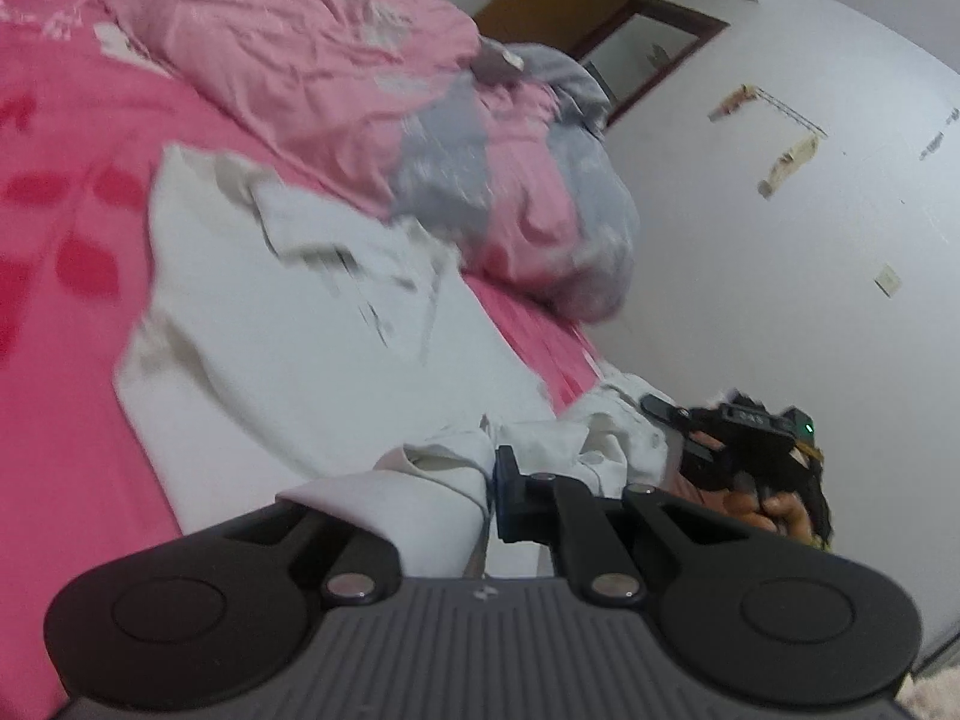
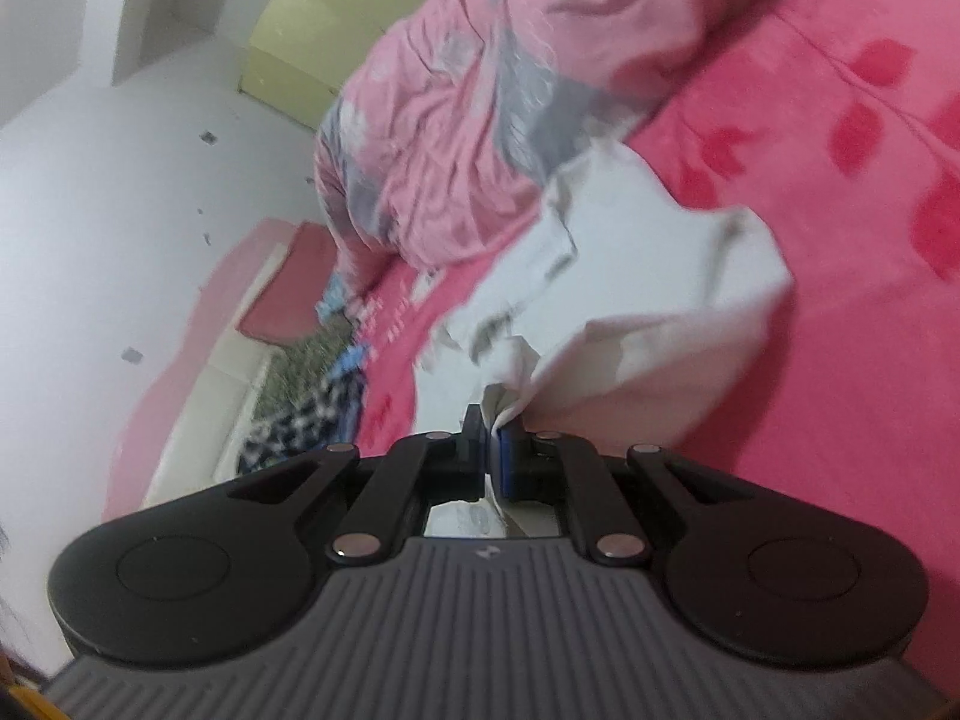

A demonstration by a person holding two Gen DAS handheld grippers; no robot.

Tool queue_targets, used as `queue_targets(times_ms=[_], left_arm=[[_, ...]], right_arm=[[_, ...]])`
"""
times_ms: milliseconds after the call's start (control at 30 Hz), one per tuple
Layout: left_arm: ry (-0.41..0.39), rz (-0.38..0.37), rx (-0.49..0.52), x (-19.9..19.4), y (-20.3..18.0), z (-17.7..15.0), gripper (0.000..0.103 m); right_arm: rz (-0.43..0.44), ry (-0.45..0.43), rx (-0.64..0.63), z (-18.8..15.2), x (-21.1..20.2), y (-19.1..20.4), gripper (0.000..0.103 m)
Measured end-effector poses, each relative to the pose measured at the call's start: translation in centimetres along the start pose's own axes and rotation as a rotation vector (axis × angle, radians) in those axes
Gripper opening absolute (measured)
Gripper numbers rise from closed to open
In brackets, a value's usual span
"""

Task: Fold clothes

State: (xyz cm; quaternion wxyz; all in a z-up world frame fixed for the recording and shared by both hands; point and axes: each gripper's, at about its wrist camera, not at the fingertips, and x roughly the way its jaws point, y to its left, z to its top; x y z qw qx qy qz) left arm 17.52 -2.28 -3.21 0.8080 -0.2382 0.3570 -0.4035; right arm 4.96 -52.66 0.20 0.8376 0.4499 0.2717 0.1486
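A white shirt (image 1: pixel 288 324) lies spread on the pink bed sheet (image 1: pixel 66 240), its near hem lifted and bunched. My left gripper (image 1: pixel 489 480) is shut on that hem; the cloth drapes over and hides its left finger. To the right, a hand holds my right gripper (image 1: pixel 657 407), which pinches another part of the same edge. In the right wrist view my right gripper (image 2: pixel 487 441) is shut on a gathered fold of the white shirt (image 2: pixel 648 300), which rises off the pink bed sheet (image 2: pixel 840 138) toward the jaws.
A crumpled pink and grey duvet (image 1: pixel 372 96) is heaped just beyond the shirt, also the duvet (image 2: pixel 480 90). A white wall (image 1: pixel 780 252) runs along the bed's side. Checked clothing (image 2: pixel 312 414) and a pink cushion (image 2: pixel 282 294) lie beside the bed.
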Motion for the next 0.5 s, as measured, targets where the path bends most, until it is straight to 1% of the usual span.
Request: queue_targets(times_ms=[133,300,400,467,500], left_arm=[[-0.027,0.022,-0.005,2.0,2.4,3.9,0.006],[-0.007,0.078,-0.032,5.9,6.0,7.0,0.006],[0.012,0.117,-0.049,8.0,8.2,7.9,0.007],[0.029,0.135,-0.092,8.9,9.9,8.0,0.007],[0.037,0.143,-0.115,9.3,10.7,8.0,0.009]], right_arm=[[0.031,-0.047,0.022,2.9,2.9,-0.5,0.003],[0.020,-0.069,0.063,6.0,7.5,-2.7,0.003],[-0.004,-0.073,0.109,6.7,10.1,-4.9,0.003],[-0.021,-0.075,0.143,6.9,11.8,-6.5,0.003],[-0.029,-0.075,0.157,6.9,12.6,-7.3,0.003]])
